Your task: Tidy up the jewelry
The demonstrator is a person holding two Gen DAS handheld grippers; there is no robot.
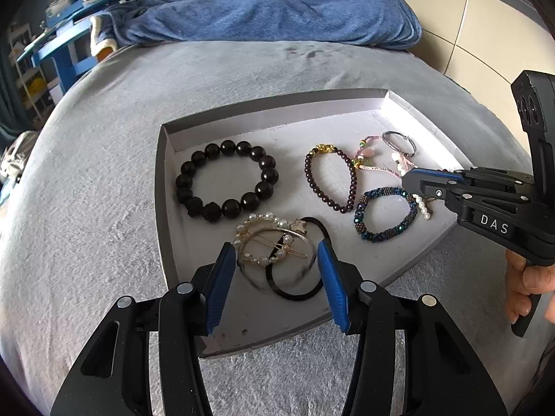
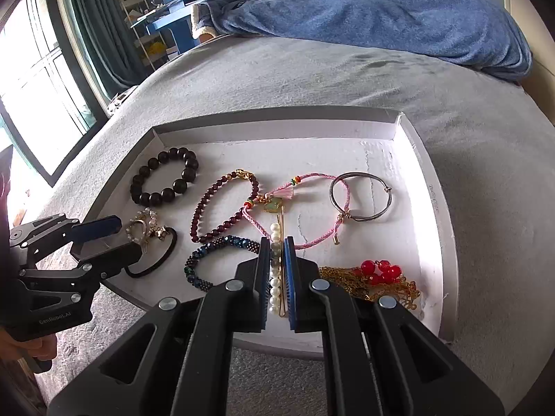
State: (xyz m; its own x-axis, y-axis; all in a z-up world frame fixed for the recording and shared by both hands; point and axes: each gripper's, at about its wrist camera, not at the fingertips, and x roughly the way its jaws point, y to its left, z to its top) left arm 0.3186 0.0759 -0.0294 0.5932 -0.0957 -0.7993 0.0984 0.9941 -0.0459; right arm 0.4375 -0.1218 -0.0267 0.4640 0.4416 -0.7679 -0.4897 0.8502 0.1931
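A shallow grey tray point(image 1: 166, 208) on the bed holds the jewelry. My left gripper point(image 1: 274, 245) stands open over its near edge; a pearl hoop clip point(image 1: 263, 260) and a black hair tie point(image 1: 295, 296) show between the blue pads, untouched. My right gripper point(image 2: 276, 241) is shut on a pearl hairpin point(image 2: 275, 277) just above the tray floor, beside a blue beaded bracelet point(image 2: 222, 242). A black bead bracelet point(image 1: 198, 157), a dark red bracelet point(image 1: 352, 180), a pink cord bracelet point(image 2: 312, 176) and a silver bangle point(image 2: 364, 216) lie further in.
A gold chain with red beads point(image 2: 378, 272) lies at the tray's near right corner. A blue blanket point(image 1: 277, 10) is bunched at the far end of the grey bedspread point(image 1: 104, 173). A window point(image 2: 31, 86) and cluttered blue shelves point(image 2: 173, 17) stand to the left.
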